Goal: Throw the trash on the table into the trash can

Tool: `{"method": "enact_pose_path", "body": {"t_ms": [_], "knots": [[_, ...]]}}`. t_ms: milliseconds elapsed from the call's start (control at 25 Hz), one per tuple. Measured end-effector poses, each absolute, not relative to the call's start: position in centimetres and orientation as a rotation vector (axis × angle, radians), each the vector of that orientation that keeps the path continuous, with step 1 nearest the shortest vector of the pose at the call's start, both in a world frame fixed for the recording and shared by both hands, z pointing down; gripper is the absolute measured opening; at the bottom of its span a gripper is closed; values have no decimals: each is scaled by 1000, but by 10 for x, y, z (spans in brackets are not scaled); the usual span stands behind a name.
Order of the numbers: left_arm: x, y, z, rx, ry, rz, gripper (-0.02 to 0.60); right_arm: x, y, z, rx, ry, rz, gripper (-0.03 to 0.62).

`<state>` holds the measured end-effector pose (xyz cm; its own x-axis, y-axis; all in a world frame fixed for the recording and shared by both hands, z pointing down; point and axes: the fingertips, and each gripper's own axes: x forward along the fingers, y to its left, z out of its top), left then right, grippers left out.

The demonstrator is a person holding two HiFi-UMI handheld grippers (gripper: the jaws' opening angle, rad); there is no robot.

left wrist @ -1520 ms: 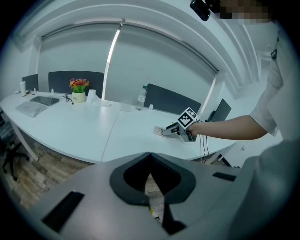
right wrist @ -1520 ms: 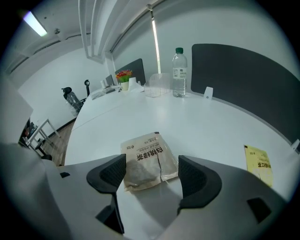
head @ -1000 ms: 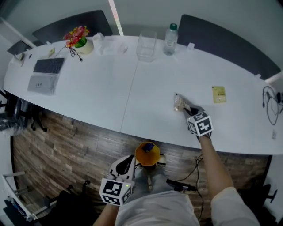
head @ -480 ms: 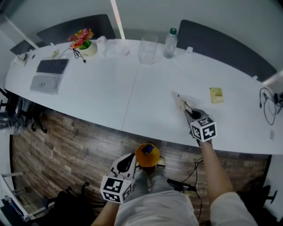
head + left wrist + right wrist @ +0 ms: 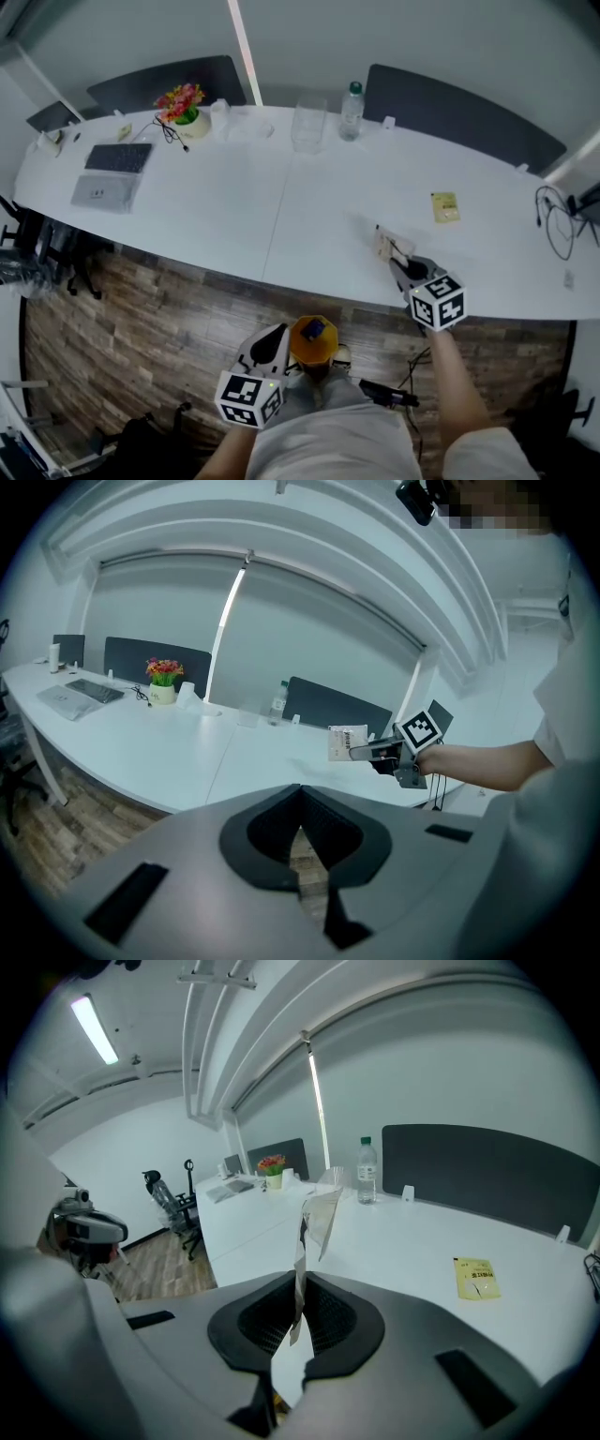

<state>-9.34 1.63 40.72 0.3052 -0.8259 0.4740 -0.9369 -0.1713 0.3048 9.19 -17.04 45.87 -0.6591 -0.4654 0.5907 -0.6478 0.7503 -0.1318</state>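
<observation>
Right tool (image 5: 394, 259) clamps a thin wrapper (image 5: 383, 243) above the table (image 5: 234, 206); left tool (image 5: 274, 339) is closed, empty.

Laptop (image 5: 119, 157) left on table (image 5: 234, 211); bottle (image 5: 352, 111) behind; packet (image 5: 445, 207) right; trash can (image 5: 312, 339) before table.

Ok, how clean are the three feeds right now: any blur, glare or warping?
Head view: evenly lit and sharp, but fisheye bows the table edge. Left gripper view: dark rounded corners, mosaic patch top right. Right gripper view: ceiling light bright without washing out; wrapper between the jaws slightly soft.
</observation>
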Motion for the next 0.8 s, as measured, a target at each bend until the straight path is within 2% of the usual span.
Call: {"method": "enact_pose_path", "body": {"t_ms": [400,800], "knots": [[-92,30,385,2114,-1539,258,0,75,-84,414,769,-2492,526,37],[-96,55,380,2115,-1582,268,0,57,-13,444,640,-2518,627,37]]}}
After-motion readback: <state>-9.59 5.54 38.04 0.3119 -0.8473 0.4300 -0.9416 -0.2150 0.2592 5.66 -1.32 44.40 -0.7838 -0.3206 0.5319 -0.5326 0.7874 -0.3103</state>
